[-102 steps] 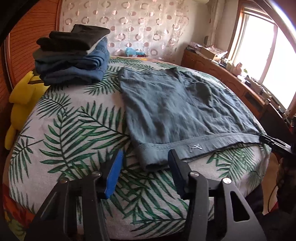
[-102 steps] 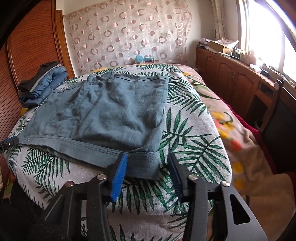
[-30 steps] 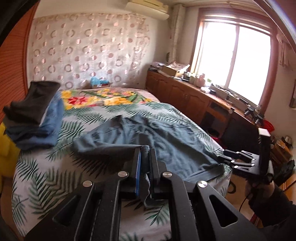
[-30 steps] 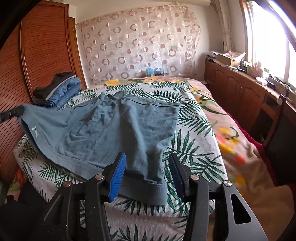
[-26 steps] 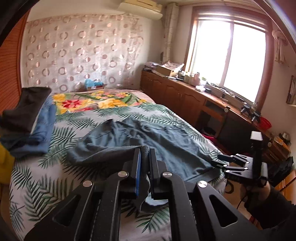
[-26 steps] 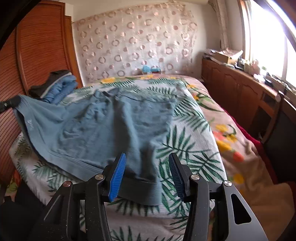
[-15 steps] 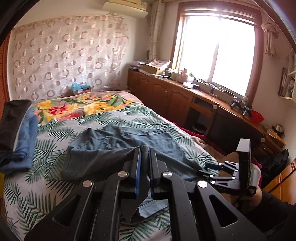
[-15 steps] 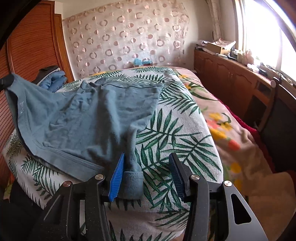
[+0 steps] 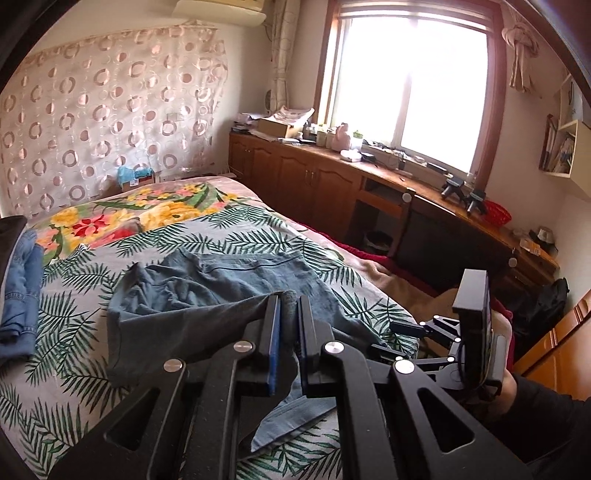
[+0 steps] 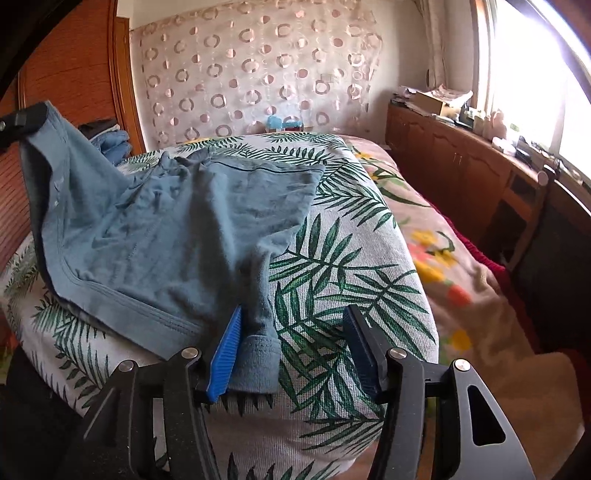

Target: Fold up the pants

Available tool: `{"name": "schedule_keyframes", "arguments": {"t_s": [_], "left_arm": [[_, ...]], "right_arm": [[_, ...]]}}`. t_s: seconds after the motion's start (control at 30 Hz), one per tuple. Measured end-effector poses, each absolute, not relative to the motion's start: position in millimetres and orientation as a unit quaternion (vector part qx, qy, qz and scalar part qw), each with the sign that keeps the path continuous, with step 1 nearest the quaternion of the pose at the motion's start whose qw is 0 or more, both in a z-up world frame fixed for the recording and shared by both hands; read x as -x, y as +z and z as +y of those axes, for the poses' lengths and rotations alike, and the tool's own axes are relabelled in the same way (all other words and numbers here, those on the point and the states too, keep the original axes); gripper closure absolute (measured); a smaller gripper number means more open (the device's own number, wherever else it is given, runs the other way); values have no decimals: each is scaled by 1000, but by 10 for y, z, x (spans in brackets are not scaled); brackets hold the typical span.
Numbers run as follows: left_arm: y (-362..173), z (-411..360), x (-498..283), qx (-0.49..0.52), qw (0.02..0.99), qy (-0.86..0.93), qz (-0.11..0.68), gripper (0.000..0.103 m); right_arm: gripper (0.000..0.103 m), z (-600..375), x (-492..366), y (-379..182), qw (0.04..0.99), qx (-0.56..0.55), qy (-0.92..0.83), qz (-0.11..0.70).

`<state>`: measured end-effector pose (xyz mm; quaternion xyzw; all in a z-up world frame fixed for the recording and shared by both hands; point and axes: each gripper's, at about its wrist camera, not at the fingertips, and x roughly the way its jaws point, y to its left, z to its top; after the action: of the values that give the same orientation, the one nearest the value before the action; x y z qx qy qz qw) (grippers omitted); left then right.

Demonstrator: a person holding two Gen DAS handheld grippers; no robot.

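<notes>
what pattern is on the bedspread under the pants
Green palm-leaf fronds on a pale ground on the bedspread, clearest in the right wrist view.

A bright window (image 9: pixel 413 88) lit the room from the far wall, its wooden frame dark against the glare. Below it ran a long wooden counter (image 9: pixel 332 173) with cupboard doors, cluttered with boxes and small things. A curtain (image 9: pixel 110 110) printed with rings hung behind the bed (image 9: pixel 66 354), whose cover bore green fern leaves and flowers. An air conditioner (image 9: pixel 221 11) sat high on the wall. A reddish wooden wardrobe (image 10: pixel 74 74) stood beside the bed.
</notes>
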<state>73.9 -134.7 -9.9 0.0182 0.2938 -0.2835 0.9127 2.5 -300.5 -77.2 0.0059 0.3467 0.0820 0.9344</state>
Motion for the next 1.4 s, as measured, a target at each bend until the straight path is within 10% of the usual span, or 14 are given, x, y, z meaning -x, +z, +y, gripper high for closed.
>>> {"name": "schedule_keyframes", "arguments": {"t_s": [0.3,0.47,0.8,0.93,1.4], "left_arm": [[-327,-1367,-920,-5,909,-259,326,93],[-373,-1282,-979,7,908,-248,338,61],[-632,-1128,-1027,-15,904,-213,371,55],[-772,-1012,-1056,-10,905,-197,378,19],[-886,-710,-1037,3,910,-160,383,19]], "right_arm": [[46,-3171,-45,-696,935,-26,87,342],[46,-3171,-63,-656,938,-25,81,336],[46,-3142,-180,-616,939,-15,85,332],[46,-3098,-250,-575,941,-7,89,327],[46,-2882,-854,-506,938,29,127,321]]}}
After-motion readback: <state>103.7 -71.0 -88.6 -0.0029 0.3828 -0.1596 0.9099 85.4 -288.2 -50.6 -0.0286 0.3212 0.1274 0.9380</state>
